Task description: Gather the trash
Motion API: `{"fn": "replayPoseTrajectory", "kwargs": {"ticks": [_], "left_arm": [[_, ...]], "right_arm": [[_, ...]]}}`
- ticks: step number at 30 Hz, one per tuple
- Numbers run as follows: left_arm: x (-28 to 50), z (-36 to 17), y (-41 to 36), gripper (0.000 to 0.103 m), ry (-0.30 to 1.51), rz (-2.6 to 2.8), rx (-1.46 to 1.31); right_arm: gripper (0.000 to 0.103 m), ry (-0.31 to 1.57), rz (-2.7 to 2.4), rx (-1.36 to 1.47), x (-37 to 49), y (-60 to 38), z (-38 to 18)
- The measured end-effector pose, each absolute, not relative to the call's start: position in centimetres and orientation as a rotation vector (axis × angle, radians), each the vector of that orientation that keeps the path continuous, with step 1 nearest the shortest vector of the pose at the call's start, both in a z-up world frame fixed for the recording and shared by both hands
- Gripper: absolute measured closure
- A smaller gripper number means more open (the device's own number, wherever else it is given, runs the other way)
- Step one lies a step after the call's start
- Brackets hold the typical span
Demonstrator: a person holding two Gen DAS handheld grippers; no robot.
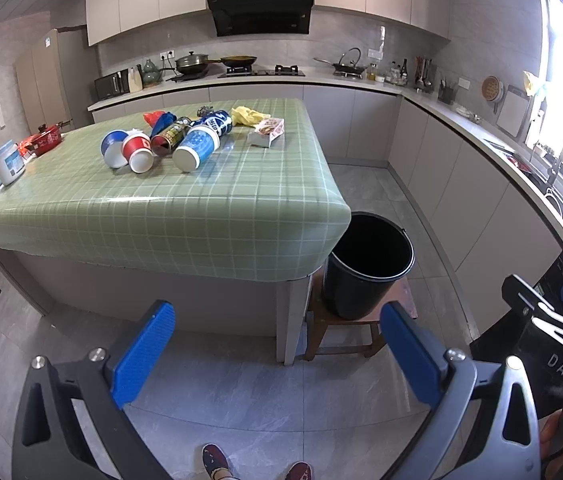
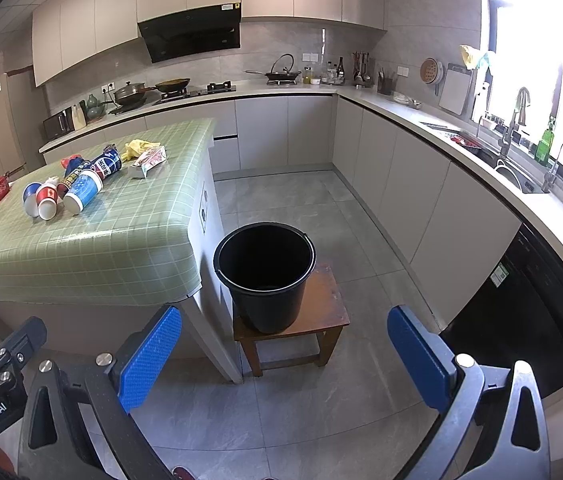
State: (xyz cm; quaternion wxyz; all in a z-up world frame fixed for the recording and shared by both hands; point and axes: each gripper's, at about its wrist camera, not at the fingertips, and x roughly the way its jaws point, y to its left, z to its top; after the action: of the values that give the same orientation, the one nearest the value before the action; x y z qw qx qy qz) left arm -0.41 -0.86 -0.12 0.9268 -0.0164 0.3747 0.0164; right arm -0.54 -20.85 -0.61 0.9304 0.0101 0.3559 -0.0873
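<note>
Left tool (image 1: 277,352) and right tool (image 2: 283,354) both spread, empty; I hold them back from the surface (image 1: 161,208). Cups (image 1: 137,152) and cans (image 1: 197,146) lie clustered there; bucket (image 2: 265,276) on stool (image 2: 329,304) beside it, handy for drops.

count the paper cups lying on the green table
3, all tipped over in the left cluster: blue cup leftmost, red cup beside it, large blue-white cup to the right. More may hide behind.

Table (image 1: 201,216) corner hides part of the black bucket's (image 1: 365,280) rim
</note>
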Motion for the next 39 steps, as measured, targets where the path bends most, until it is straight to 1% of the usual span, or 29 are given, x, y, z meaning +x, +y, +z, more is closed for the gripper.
{"fn": "replayPoseTrajectory", "kwargs": {"ticks": [24, 34, 39], "left_arm": [[-0.2, -0.1, -0.5, 0.000, 0.765, 0.038, -0.033], [0.9, 0.4, 1.8, 0.000, 0.764, 0.073, -0.043], [1.7, 0.4, 4.5, 0.000, 0.764, 0.110, -0.064]], "right_arm": [[0.000, 0.733, -0.170, 0.021, 0.1, -20.5, -0.6], [0.000, 0.723, -0.131, 0.047, 1.5, -19.3, -0.3], [0.000, 0.731, -0.110, 0.030, 2.5, -17.4, -0.5]]}}
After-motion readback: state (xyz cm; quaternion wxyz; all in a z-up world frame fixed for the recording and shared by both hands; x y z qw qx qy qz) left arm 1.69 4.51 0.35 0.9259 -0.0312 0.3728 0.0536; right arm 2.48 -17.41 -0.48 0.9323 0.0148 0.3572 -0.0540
